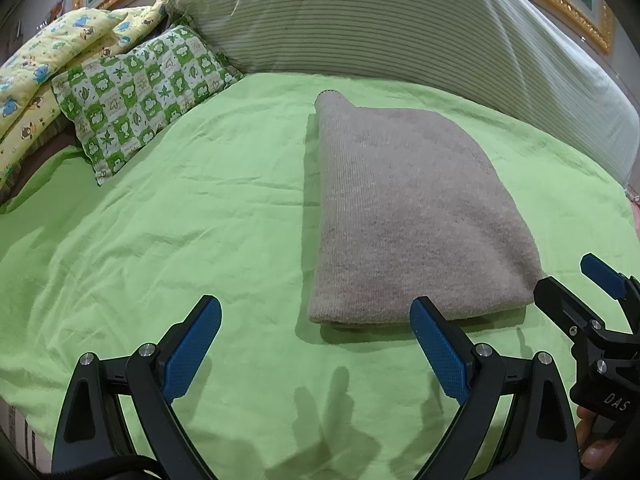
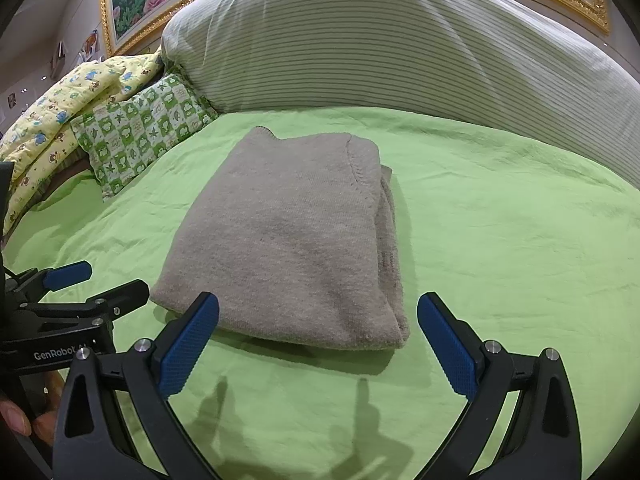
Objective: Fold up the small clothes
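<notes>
Grey sweater (image 2: 288,236) folded flat mid-bed on the green sheet (image 2: 500,240), left gripper (image 1: 316,344) spread wide just short of its near edge, right gripper (image 2: 318,340) wide too, both empty, checked pillow (image 1: 140,96) towards the far left corner

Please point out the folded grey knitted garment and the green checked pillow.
Folded grey knitted garment (image 2: 288,240), right wrist view, middle of its top layer.
Green checked pillow with leaf prints (image 1: 140,92), left wrist view, centre of its patterned face.

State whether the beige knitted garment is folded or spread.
Folded: the beige knitted garment forms a compact rectangle, stacked layers visible along its right edge.
</notes>
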The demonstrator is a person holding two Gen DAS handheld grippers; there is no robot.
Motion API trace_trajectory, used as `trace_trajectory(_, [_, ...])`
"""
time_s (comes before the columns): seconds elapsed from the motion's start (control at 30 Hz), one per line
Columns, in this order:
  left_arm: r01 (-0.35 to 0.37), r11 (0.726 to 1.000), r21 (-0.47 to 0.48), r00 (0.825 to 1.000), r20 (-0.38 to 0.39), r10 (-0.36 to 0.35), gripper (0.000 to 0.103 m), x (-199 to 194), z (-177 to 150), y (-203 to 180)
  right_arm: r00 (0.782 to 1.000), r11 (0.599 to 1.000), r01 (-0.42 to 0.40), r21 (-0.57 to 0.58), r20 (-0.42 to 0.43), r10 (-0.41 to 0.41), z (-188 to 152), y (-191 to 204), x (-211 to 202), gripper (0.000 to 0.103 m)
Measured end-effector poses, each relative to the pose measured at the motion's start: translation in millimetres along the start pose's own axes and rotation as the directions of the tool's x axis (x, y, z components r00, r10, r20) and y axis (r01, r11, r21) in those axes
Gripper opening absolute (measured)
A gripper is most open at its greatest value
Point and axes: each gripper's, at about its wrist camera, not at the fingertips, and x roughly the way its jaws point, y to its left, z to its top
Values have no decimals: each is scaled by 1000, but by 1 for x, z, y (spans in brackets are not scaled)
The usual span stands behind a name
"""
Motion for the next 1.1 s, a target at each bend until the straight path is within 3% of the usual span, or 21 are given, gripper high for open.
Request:
trace_trajectory(0.2, [-28,999,39,1000,-9,29,96,2,2,-7,1000,1000,4,-6,5,-4,2,-3,-2,99])
trace_trajectory(1.1, [-21,1000,20,1000,6,21,96,2,14,-5,1000,1000,11,-4,-5,-11,16,-12,6,100])
